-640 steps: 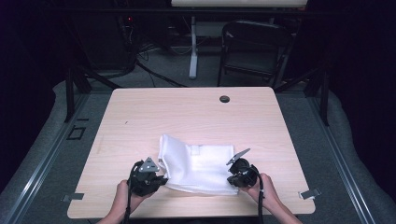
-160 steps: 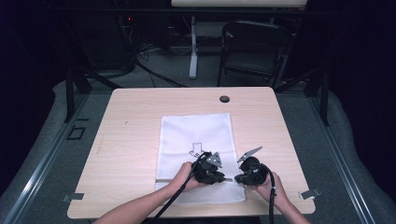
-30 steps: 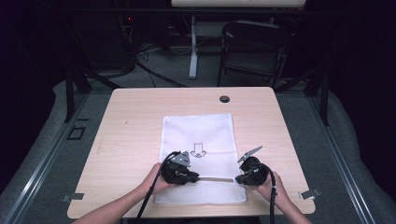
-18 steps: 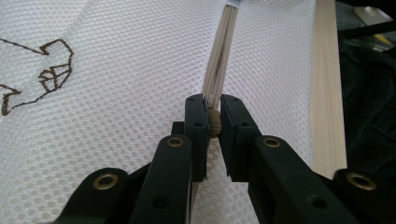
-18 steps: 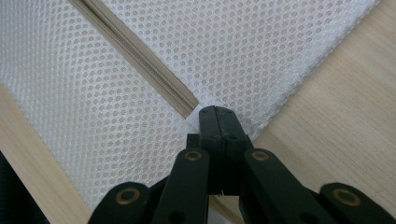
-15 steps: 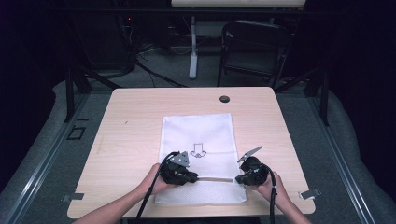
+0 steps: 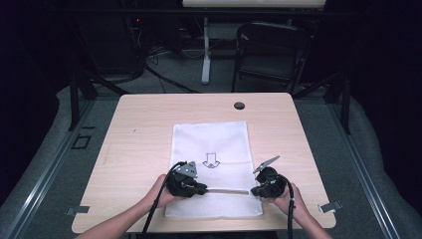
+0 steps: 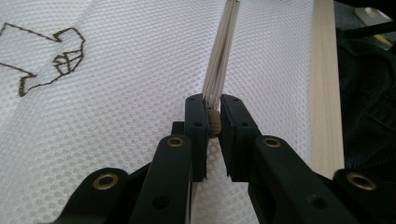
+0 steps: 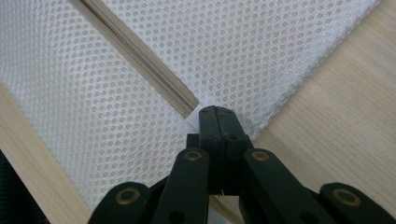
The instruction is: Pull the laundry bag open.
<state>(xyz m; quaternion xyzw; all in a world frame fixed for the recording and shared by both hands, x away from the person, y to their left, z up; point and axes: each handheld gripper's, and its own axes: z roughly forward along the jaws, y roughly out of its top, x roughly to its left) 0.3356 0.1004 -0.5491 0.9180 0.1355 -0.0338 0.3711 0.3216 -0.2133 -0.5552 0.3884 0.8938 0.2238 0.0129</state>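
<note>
No words or numbers can be read; the white mesh bag (image 7: 211, 149) bears only a stitched arrow sign (image 7: 211, 161).

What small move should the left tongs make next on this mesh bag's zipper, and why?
Probably draw the left tongs further along the zipper, away from the right tongs. The left pair is shut on the zipper pull, the right pinches the zipper's end at the mesh bag edge, anchoring it.

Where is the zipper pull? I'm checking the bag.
In the left gripper view, the zipper pull sits between its jaws, on the mesh bag.
</note>
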